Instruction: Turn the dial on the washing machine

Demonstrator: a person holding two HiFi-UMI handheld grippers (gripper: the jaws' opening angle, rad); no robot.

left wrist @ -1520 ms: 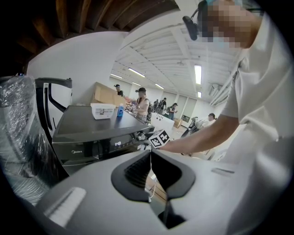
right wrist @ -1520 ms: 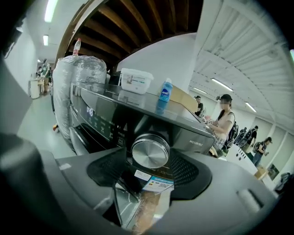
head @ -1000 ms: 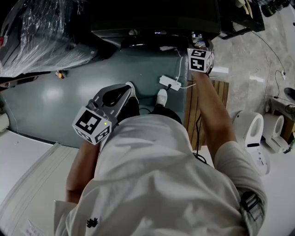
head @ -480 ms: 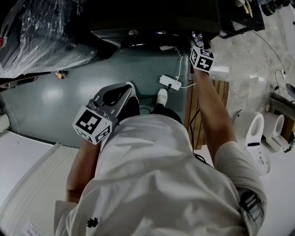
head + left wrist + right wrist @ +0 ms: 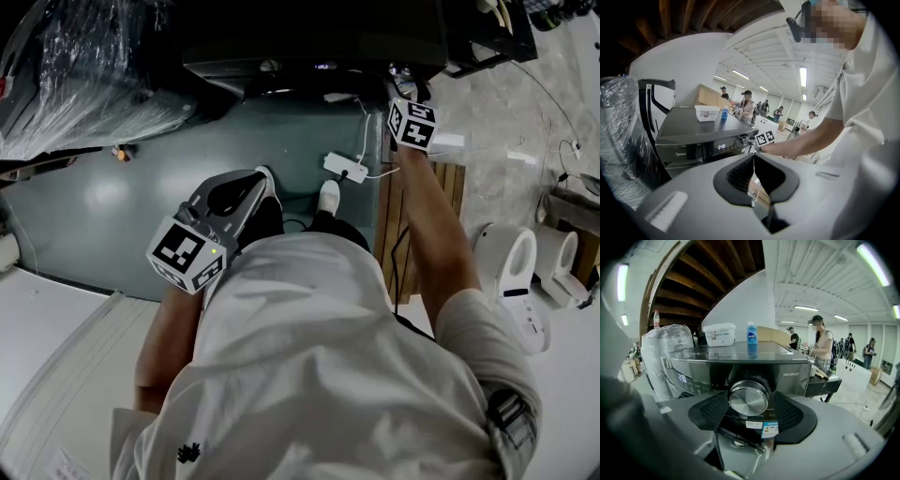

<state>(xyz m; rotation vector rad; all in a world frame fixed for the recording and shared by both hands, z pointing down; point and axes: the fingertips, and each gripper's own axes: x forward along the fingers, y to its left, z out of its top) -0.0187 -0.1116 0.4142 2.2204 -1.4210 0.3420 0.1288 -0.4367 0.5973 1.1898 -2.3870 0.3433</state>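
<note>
The dark washing machine (image 5: 740, 359) fills the right gripper view, and its round silver dial (image 5: 748, 398) sits between the jaws of my right gripper (image 5: 750, 401), whose two dark pads press on its sides. From the head view, the right gripper (image 5: 401, 89) reaches to the machine's front (image 5: 309, 66), and only its marker cube shows well. My left gripper (image 5: 261, 180) hangs by the person's left hip, shut with nothing in it. In the left gripper view its pads (image 5: 740, 173) meet in a line, and the machine's display (image 5: 721, 146) is lit beyond.
A white box (image 5: 719, 334) and a blue bottle (image 5: 751, 339) stand on the machine's top. A plastic-wrapped bulk (image 5: 84, 66) stands left of it. On the floor lie a white power strip (image 5: 345, 168) and a wooden pallet (image 5: 441, 187). People stand in the background.
The right gripper's marker cube has turned about its axis at the dial and shifted slightly right. The left gripper has not moved.
</note>
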